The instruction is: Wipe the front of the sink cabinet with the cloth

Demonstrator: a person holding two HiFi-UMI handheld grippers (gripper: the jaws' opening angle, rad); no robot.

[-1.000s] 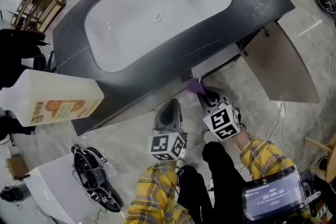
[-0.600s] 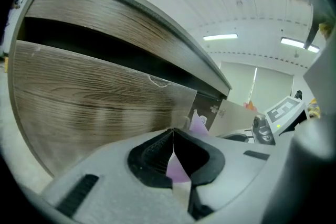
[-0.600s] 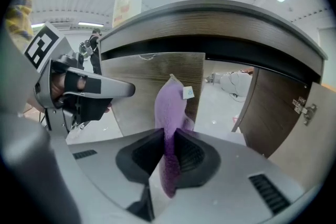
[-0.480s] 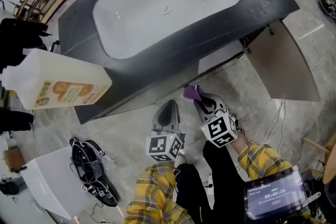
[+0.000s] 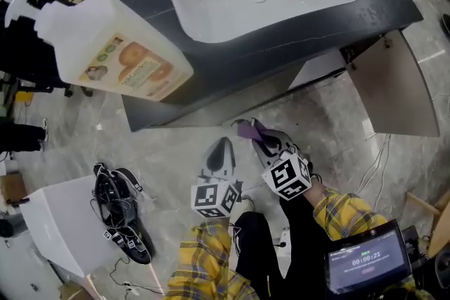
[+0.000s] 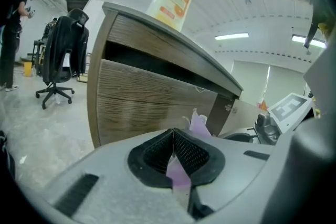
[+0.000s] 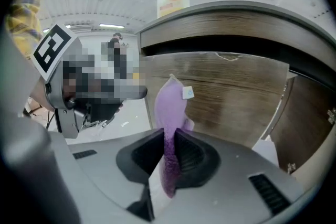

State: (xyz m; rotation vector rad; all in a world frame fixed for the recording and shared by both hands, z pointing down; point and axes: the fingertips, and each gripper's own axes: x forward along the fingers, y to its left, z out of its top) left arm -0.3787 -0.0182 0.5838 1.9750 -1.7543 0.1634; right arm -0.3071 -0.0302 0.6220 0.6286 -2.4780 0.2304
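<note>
Right tongs (image 7: 168,157) are clamping the purple cloth (image 7: 170,113), which is hanging just short of the cabinet front (image 7: 231,97), below its top edge. Left tongs (image 6: 173,152) are sitting pressed together nearby. I'd be pushing the cloth flat against the wood before sweeping sideways.

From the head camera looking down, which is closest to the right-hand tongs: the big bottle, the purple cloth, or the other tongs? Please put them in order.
1. purple cloth, pinched in the right tongs themselves.
2. left tongs, just beside, on the left.
3. bottle, up on the counter, far left.
</note>
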